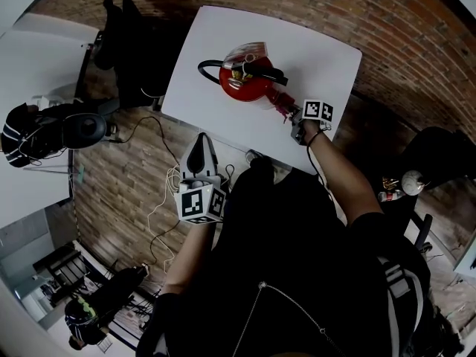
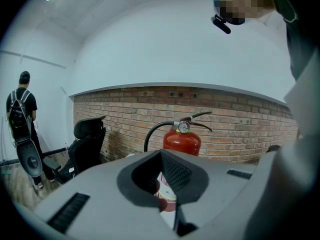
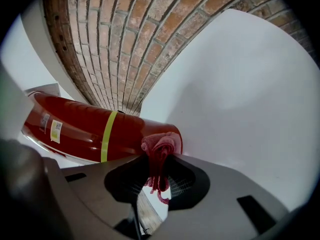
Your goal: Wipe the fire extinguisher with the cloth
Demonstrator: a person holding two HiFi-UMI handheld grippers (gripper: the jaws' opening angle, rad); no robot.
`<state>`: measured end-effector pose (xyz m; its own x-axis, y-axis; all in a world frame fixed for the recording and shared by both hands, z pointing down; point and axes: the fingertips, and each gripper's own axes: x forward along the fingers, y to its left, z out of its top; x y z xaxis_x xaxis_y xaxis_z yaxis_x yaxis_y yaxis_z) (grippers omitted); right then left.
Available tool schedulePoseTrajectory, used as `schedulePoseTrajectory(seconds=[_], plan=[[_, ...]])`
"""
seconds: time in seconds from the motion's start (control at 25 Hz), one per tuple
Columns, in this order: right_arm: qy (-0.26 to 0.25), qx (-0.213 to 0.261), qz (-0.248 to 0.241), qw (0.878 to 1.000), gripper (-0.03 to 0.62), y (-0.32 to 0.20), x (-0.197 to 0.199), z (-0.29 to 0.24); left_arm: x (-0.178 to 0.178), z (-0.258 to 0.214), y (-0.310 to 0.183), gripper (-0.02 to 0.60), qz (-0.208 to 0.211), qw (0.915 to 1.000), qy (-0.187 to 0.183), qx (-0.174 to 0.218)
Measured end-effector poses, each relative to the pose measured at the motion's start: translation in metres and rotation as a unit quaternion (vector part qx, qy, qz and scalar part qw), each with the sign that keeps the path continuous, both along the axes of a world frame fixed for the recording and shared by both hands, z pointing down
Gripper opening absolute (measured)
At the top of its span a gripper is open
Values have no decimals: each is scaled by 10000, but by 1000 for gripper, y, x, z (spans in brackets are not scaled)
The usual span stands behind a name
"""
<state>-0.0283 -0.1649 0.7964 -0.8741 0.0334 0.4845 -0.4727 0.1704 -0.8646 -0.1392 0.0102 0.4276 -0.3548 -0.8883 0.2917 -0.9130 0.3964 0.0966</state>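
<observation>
Both closed: right tongs (image 3: 159, 164) gripping cloth (image 3: 160, 145) at fire extinguisher (image 3: 90, 129) base | left tongs (image 2: 163, 181) empty, away from it | risk: unbraced push toppling it

Pink cloth (image 3: 159, 149) seemingly touches upright extinguisher (image 1: 249, 80).

— What does the white bench (image 1: 216, 58) stand against?
— A brick wall (image 2: 240, 124), on its far side.
— And to the left?
— A black office chair (image 2: 87, 144) is just beside the bench's far left corner. Further left there's a black rounded device on a stand (image 2: 27, 159). A person with a backpack (image 2: 20, 109) stands at the far left, back turned.
— Anything on the floor (image 1: 111, 199)?
— Loose cables (image 1: 167, 188) trail beside the bench's near left edge.
</observation>
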Motion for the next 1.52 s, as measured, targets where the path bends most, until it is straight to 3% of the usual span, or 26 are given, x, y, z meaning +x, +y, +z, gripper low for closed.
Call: schedulePoseTrajectory(seconds=[1.52], plan=[[-674,157,48,9976,101,-1,2,-124,5,-7,-36,9,524,9980,124,339]])
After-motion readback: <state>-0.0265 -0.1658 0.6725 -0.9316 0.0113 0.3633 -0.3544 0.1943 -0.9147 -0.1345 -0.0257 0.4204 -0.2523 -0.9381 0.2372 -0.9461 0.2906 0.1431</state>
